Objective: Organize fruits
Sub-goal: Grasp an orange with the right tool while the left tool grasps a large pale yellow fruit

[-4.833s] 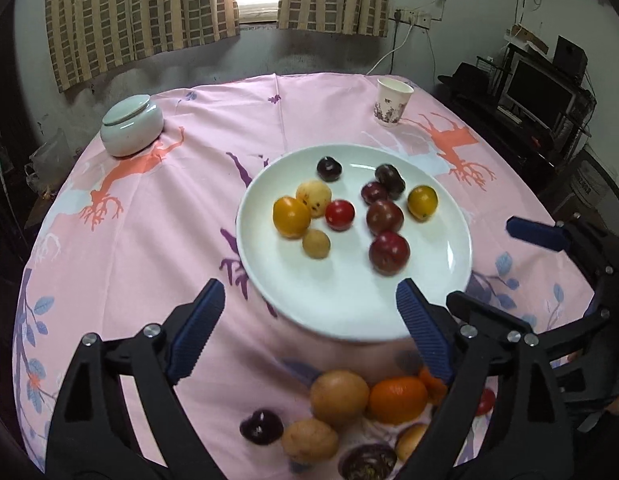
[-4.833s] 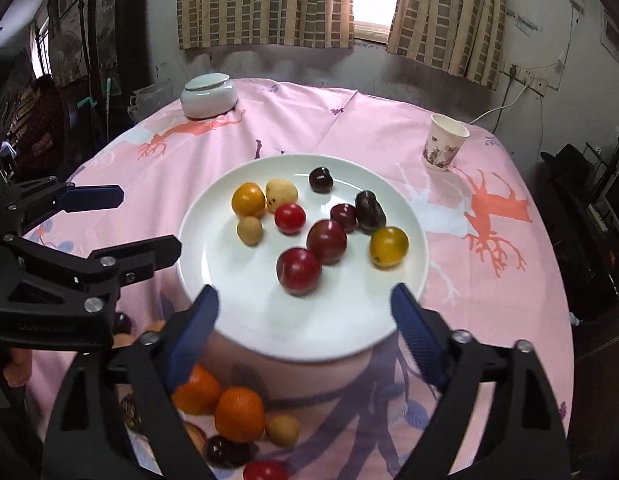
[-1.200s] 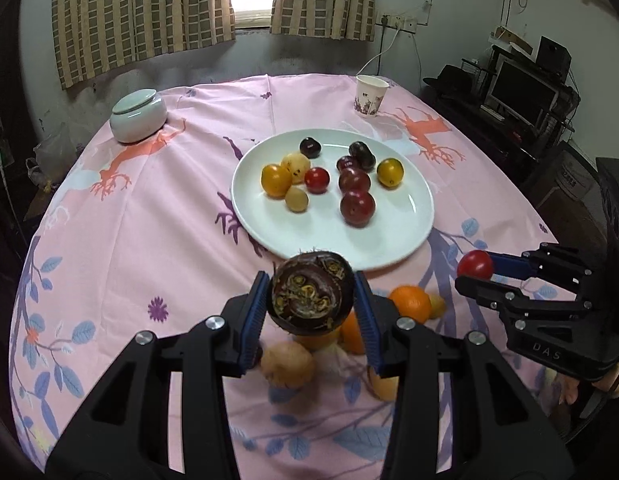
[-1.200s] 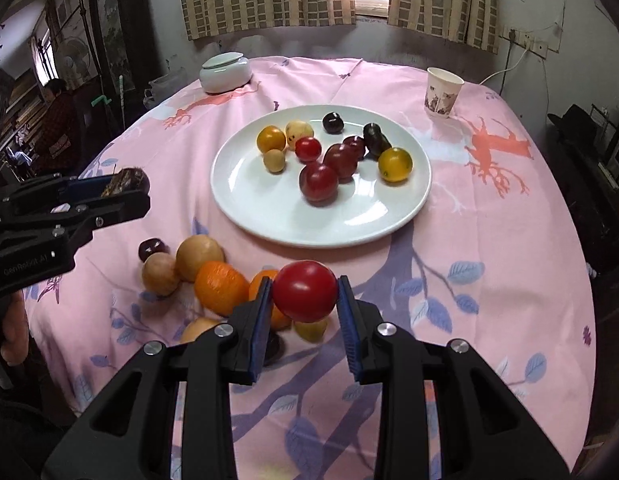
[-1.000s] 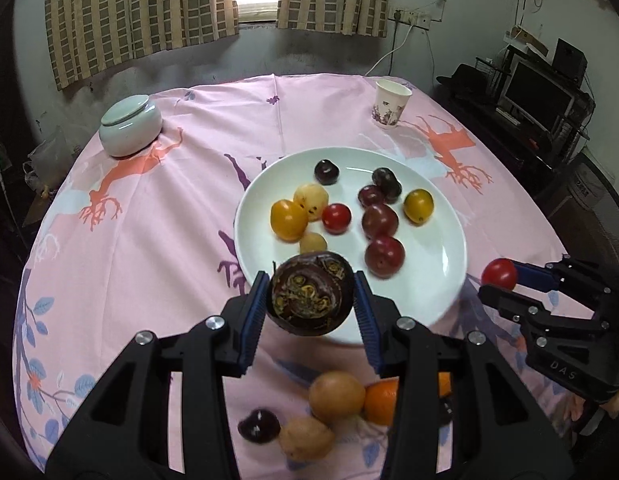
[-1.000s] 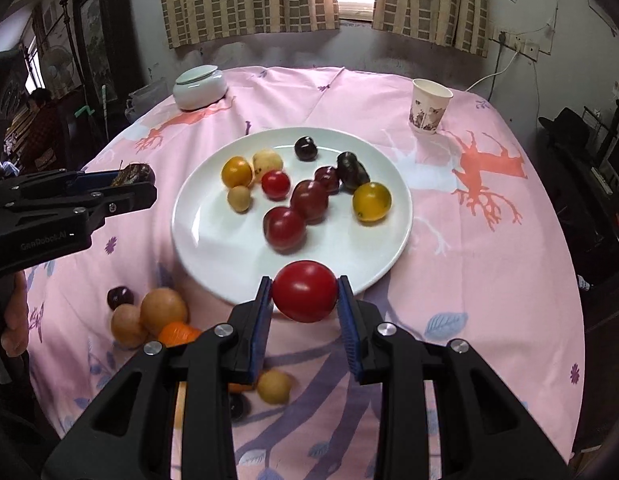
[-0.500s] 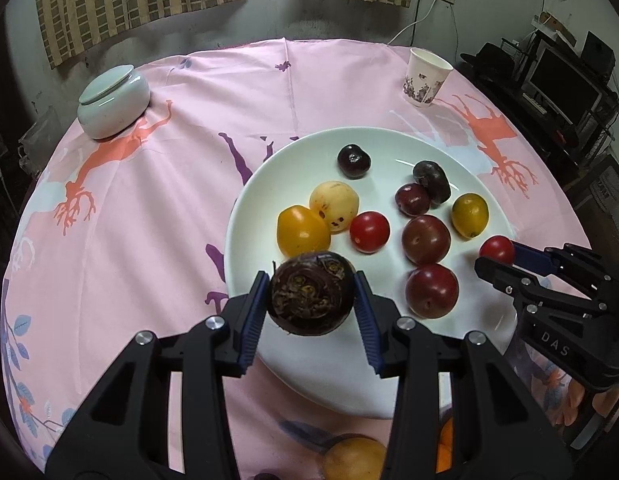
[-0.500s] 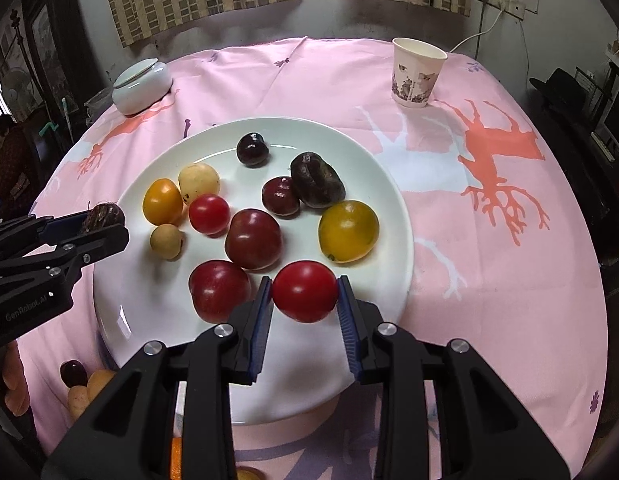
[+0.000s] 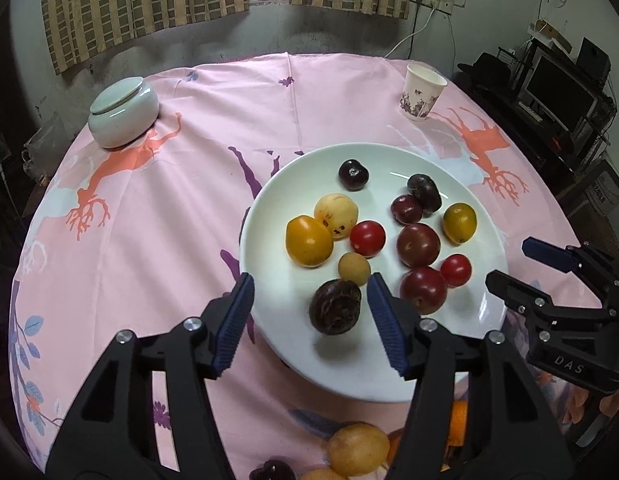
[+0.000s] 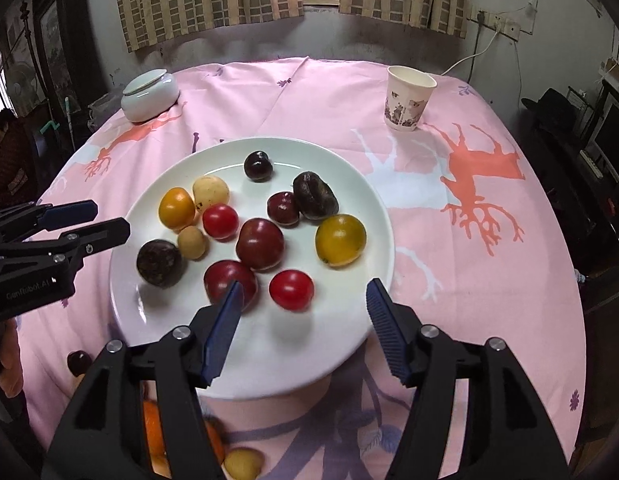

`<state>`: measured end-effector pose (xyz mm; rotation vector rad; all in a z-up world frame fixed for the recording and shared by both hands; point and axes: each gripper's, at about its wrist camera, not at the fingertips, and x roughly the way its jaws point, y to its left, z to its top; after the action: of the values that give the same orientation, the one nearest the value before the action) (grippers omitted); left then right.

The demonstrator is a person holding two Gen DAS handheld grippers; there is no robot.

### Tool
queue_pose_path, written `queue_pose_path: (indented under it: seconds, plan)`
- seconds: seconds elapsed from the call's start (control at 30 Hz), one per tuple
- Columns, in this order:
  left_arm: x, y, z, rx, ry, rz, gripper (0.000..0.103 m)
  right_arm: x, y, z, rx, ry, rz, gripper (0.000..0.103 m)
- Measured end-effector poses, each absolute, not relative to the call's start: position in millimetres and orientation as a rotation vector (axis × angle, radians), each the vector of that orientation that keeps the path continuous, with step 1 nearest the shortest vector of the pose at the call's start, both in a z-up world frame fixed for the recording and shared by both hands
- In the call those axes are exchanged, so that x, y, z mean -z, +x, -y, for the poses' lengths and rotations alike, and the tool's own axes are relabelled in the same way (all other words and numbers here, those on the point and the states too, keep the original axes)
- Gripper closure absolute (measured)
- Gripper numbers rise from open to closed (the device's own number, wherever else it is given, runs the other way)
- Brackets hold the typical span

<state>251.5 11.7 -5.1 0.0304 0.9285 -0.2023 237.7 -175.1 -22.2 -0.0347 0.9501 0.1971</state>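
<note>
Tablecloth [image 9: 189, 208] fruits [image 9: 357, 448] half hidden behind left hand-held gripper [image 9: 309, 320].

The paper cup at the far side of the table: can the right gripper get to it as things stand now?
Probably yes. The right gripper is open and empty, and the paper cup stands alone on the cloth beyond the plate. It would have to pass over the plate.

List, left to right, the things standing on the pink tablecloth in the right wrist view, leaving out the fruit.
Pale green lidded ceramic jar → round white plate → white patterned paper cup.
</note>
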Motion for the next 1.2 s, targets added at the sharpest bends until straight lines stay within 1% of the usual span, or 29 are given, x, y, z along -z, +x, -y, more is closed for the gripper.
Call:
queue_pose_path:
  seconds: [0.1,0.17,0.23,0.3,0.33,0.47,0.5,0.73,0.9,0.93,0.97,1.0,1.1,1.2]
  plan:
    - [-9.5,218.3,-17.3,0.22,0.016,-0.867,0.034,14.2,203.2,181.4,-0.24,-0.017,-0.954,0.038]
    - [-14.9,189.5,-21.3,0.235,0.008,-0.828,0.03,12.1,178.3,184.6,-0.257,-0.015,-0.948,0.038]
    - [-15.5,158.7,-25.7,0.24,-0.002,-0.795,0.029,11.7,149.6,186.4,-0.276,-0.01,-0.941,0.038]
    - [-11.3,129.1,-30.2,0.242,-0.011,-0.77,0.024,13.9,122.7,188.6,-0.283,0.004,-0.931,0.038]
    - [-7.2,116.2,-32.5,0.239,-0.016,-0.762,0.023,15.4,111.0,189.2,-0.286,0.013,-0.925,0.037]
    - [18.5,74.9,-44.3,0.215,-0.029,-0.782,0.023,25.4,70.9,186.0,-0.27,0.045,-0.88,0.017]
    - [24.9,68.1,-47.7,0.203,-0.026,-0.796,0.023,27.8,63.4,183.3,-0.261,0.045,-0.869,0.014]
    - [47.3,41.7,-76.8,0.143,-0.04,-0.842,0.023,44.2,53.6,154.9,-0.302,0.014,-0.908,0.014]
    - [49.6,34.2,-87.8,0.135,-0.054,-0.841,0.023,40.3,67.1,141.3,-0.329,-0.05,-0.864,0.014]
    - [49.2,32.3,-89.4,0.137,-0.056,-0.838,0.023,40.4,74.0,140.5,-0.333,-0.058,-0.866,0.014]
    - [48.7,31.4,-90.6,0.136,-0.057,-0.835,0.023,41.1,80.8,140.4,-0.337,-0.061,-0.871,0.021]
    - [48.7,30.1,-92.4,0.135,-0.059,-0.832,0.023,43.0,87.9,140.5,-0.341,-0.063,-0.882,0.032]
    - [49.4,29.3,-98.7,0.128,-0.072,-0.833,0.023,54.2,113.2,141.1,-0.361,-0.035,-0.946,0.046]
    - [51.0,30.2,-103.7,0.121,-0.083,-0.839,0.023,63.5,129.8,138.2,-0.355,-0.032,-0.968,0.047]
